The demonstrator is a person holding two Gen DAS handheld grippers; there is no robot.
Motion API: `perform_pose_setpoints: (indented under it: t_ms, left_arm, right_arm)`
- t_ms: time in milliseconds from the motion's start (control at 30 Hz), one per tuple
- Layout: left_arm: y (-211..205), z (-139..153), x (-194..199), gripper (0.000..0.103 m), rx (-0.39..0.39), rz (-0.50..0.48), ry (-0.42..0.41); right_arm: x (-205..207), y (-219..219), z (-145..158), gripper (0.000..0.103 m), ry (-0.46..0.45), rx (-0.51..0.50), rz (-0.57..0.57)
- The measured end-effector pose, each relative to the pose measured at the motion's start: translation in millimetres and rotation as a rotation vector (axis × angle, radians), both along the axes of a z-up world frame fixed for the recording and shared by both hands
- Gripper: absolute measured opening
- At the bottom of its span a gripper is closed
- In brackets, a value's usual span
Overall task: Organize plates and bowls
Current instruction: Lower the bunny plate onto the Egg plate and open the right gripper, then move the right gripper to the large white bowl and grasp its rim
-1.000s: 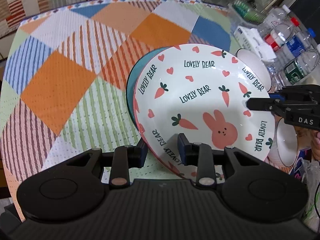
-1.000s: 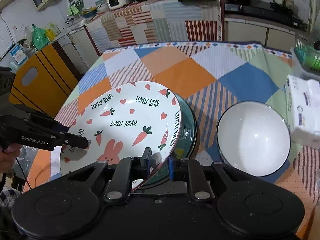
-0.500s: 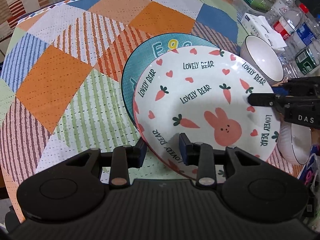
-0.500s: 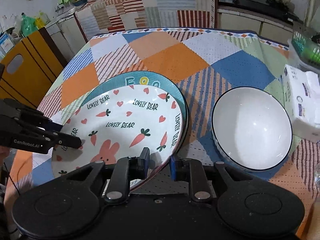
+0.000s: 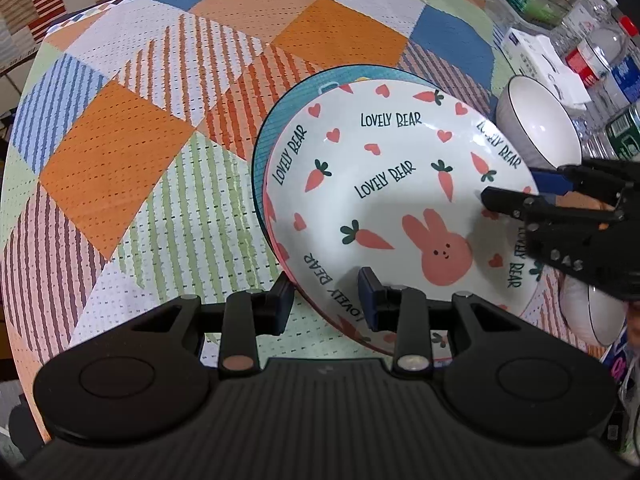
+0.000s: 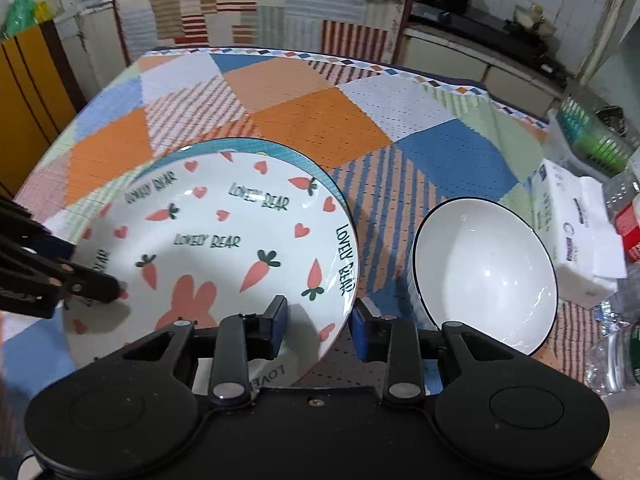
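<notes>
A white "Lovely Bear" plate (image 5: 384,208) with carrots and a pink rabbit lies on a teal plate (image 5: 276,120); only the teal rim shows. It also shows in the right wrist view (image 6: 224,248), over the teal plate (image 6: 256,146). My left gripper (image 5: 326,304) straddles the white plate's near rim, jaws apart. My right gripper (image 6: 320,328) straddles the opposite rim, jaws also apart. A white bowl (image 6: 484,272) with a dark rim stands right of the plates, also seen in the left wrist view (image 5: 540,124).
A patchwork cloth (image 5: 160,128) covers the table. A tissue pack (image 6: 576,240), water bottles (image 5: 600,48) and a green basket (image 6: 592,136) crowd the right side. Another small bowl (image 5: 592,312) sits near the table's edge.
The white plate has come down from a tilt onto the teal plate. Both grippers' jaws have widened and no longer pinch its rim.
</notes>
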State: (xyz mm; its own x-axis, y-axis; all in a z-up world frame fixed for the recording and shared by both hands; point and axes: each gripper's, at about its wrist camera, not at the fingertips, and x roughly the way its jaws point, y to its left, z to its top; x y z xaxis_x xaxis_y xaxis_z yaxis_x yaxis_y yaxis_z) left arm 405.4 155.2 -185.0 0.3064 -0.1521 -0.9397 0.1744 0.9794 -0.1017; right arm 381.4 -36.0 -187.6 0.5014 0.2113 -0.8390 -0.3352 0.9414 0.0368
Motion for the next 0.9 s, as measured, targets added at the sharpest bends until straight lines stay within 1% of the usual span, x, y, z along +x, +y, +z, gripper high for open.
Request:
perform_pose_setpoints:
  t_ms: [100, 200, 333, 433, 567, 667, 733, 833, 900]
  left_arm:
    - [0, 0, -3, 0.033, 0.001, 0.032, -0.021]
    - [-1, 1, -8, 0.032, 0.009, 0.064, -0.038]
    - [-3, 12, -20, 0.032, 0.023, 0.072, -0.062]
    - [-7, 26, -35, 0.032, 0.04, 0.061, -0.085]
    - [-10, 50, -57, 0.032, 0.041, 0.036, -0.106]
    - [-12, 70, -78, 0.034, 0.049, 0.011, -0.131]
    - [-14, 81, -92, 0.034, 0.058, -0.005, -0.146]
    - [-18, 98, -114, 0.034, 0.066, -0.035, -0.159]
    - [-22, 106, -128, 0.036, 0.073, -0.055, -0.167]
  right_arm:
    - [-2, 1, -5, 0.04, -0.033, -0.007, -0.011]
    - [-9, 2, -4, 0.039, -0.088, -0.033, -0.006]
    - [-23, -5, 11, 0.039, -0.103, 0.037, -0.016]
    - [-38, -14, 26, 0.039, -0.117, 0.093, -0.027]
    - [-65, -25, 48, 0.039, -0.127, 0.168, -0.029]
    - [-90, -31, 62, 0.04, -0.141, 0.211, -0.008]
    - [-110, -33, 71, 0.04, -0.157, 0.213, 0.024]
    - [-138, -36, 84, 0.044, -0.176, 0.189, 0.081]
    - [-155, -39, 93, 0.049, -0.185, 0.185, 0.108]
